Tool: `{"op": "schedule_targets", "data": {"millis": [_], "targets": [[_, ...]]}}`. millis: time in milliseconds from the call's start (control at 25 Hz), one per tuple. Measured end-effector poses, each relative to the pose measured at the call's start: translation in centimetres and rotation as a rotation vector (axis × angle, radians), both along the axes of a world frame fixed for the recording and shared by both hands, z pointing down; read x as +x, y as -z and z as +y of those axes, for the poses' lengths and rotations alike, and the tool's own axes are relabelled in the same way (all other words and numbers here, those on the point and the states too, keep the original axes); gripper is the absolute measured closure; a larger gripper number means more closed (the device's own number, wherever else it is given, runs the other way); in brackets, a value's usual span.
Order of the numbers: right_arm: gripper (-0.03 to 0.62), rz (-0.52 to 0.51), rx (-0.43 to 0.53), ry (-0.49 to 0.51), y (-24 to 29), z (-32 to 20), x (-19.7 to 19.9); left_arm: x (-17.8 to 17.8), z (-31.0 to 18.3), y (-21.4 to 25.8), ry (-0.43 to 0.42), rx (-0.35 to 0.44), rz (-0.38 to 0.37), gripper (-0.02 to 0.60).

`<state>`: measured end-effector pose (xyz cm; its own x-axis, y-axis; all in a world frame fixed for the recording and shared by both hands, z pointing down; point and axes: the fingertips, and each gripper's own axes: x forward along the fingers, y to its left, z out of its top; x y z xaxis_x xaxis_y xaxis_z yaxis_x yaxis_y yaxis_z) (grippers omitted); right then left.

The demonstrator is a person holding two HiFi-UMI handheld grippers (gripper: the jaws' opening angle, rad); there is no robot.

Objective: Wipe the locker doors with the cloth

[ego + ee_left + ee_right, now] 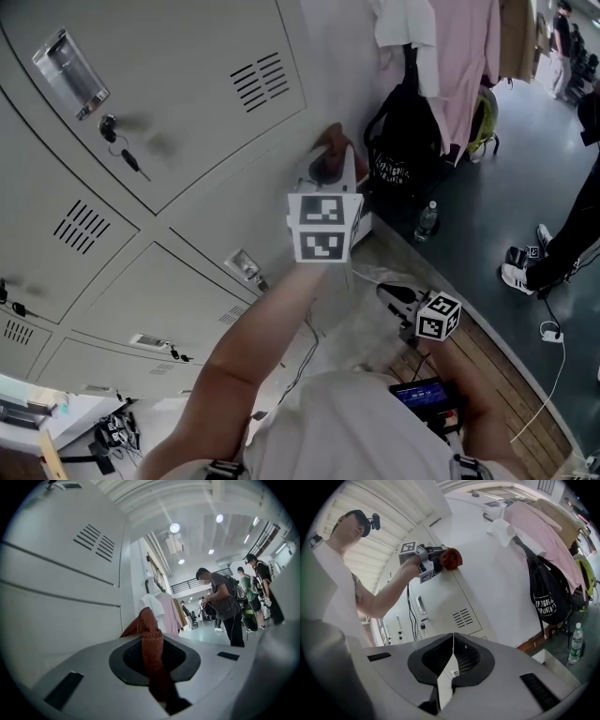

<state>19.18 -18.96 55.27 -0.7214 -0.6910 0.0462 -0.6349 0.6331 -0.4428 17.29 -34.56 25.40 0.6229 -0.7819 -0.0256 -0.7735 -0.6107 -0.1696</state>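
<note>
Now your left gripper point(328, 173) clamps the rust-red cloth point(151, 637) against a locker door point(192, 103), while your right gripper point(453, 641) hangs low, jaws together, empty.

The locker doors point(187, 84) look like painted sheet metal, smooth and matt. The cloth point(151, 639) is a coarse, open-knit fabric, rough to the eye. The floor point(478, 216) is smooth with a dull sheen, edged by grained wooden boards point(511, 375).
</note>
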Motion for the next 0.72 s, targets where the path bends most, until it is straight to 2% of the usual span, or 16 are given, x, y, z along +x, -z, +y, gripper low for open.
{"op": "schedule_targets", "data": {"millis": [120,240,360,560,720], "targets": [[0.577,0.001,0.0,-0.001,0.1,1.4,-2.5,-2.9,1.3,-3.9,0.014,-0.061,-0.035,0.543],[0.577,-0.008,-0.009,0.015,0.0,0.5,-0.2,-2.0,0.9,-8.3,0.048,-0.128,-0.06,0.543],[0.577,-0.01,-0.018,0.034,-0.4,-0.1,0.8,-2.4,1.9,-11.1,0.016,-0.165,-0.008,0.543],[0.577,0.012,-0.017,0.092,-0.8,-0.2,-0.9,-5.7,7.5,-10.6,-0.099,-0.087,0.08,0.543],[0.577,0.036,0.027,0.164,0.1,-0.6,-3.5,-9.2,11.2,-11.9,-0.129,-0.048,0.052,0.543]]}}
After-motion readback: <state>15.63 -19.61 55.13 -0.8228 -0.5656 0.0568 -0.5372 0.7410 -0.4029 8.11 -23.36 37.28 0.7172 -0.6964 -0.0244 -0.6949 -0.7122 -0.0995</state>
